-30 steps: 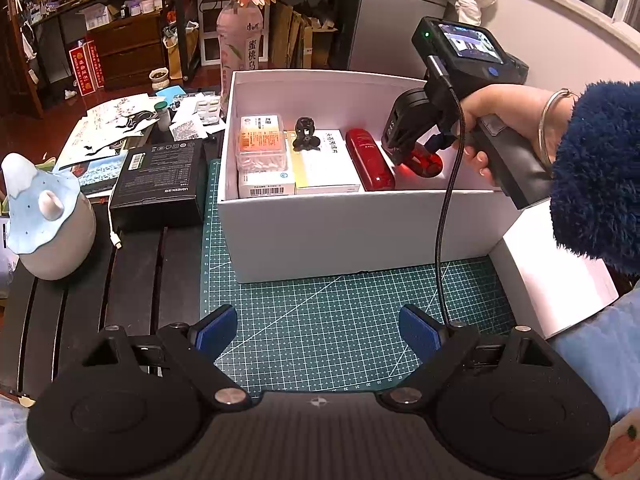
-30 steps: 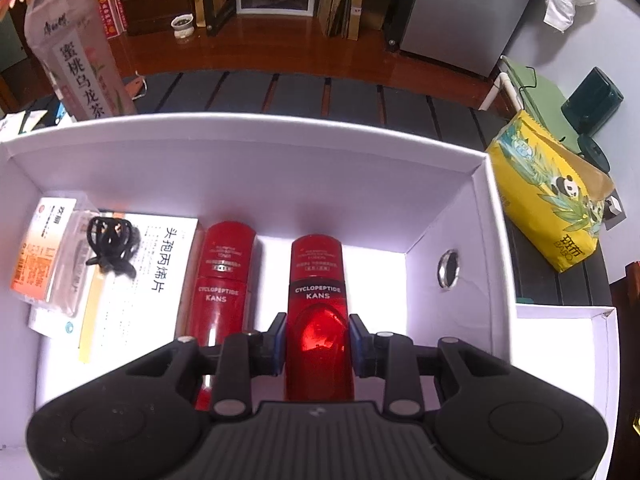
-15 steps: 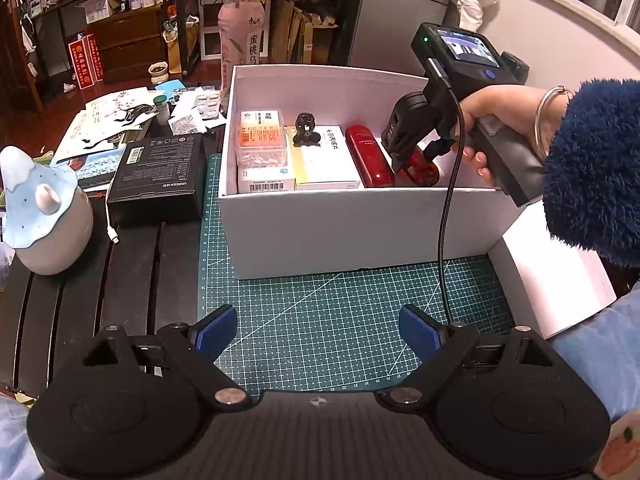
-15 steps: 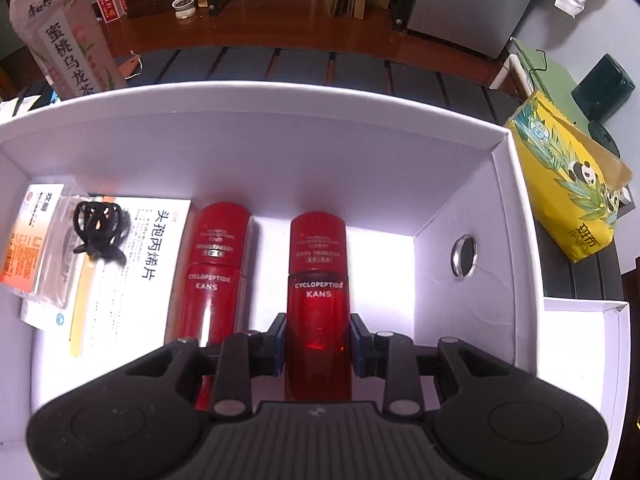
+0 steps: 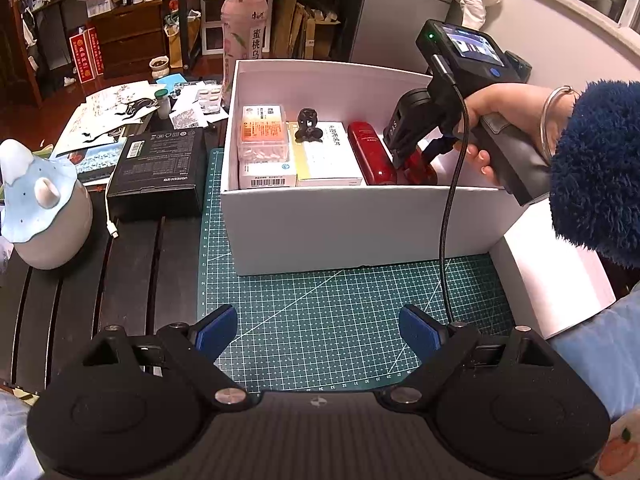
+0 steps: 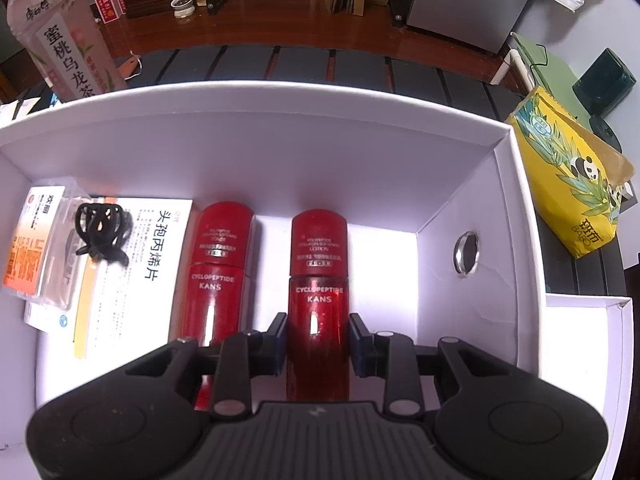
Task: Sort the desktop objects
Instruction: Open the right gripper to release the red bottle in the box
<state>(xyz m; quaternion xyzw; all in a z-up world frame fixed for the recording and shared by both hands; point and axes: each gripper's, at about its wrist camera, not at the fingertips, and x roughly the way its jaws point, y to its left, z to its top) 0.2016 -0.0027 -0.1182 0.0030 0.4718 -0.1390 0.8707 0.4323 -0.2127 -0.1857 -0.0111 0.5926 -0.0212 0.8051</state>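
Note:
A white box (image 5: pixel 340 232) stands on the green cutting mat (image 5: pixel 320 304). Inside it lie an orange pill box (image 5: pixel 262 128), a white medicine box (image 6: pixel 132 280) with a black hair claw (image 6: pixel 102 232) on top, and a red bottle (image 6: pixel 220 272). My right gripper (image 6: pixel 318 344) reaches down into the box, shut on a second red bottle (image 6: pixel 318 264) that lies parallel to the first, to its right. In the left wrist view that gripper (image 5: pixel 416 160) sits low behind the box's near wall. My left gripper (image 5: pixel 320 330) hangs open over the mat, with nothing between its fingers.
A black carton (image 5: pixel 160 164), a white cable and a blue-and-white ceramic figure (image 5: pixel 40 208) sit left of the box. Papers (image 5: pixel 120 108) and a drink bottle holding a flower (image 5: pixel 246 44) are behind. The white lid (image 5: pixel 552 272) lies at the right, a yellow bag (image 6: pixel 576 184) beyond.
The right gripper with its red bottle has tilted slightly and sits a little lower in the box. The left gripper has stayed where it was, still open.

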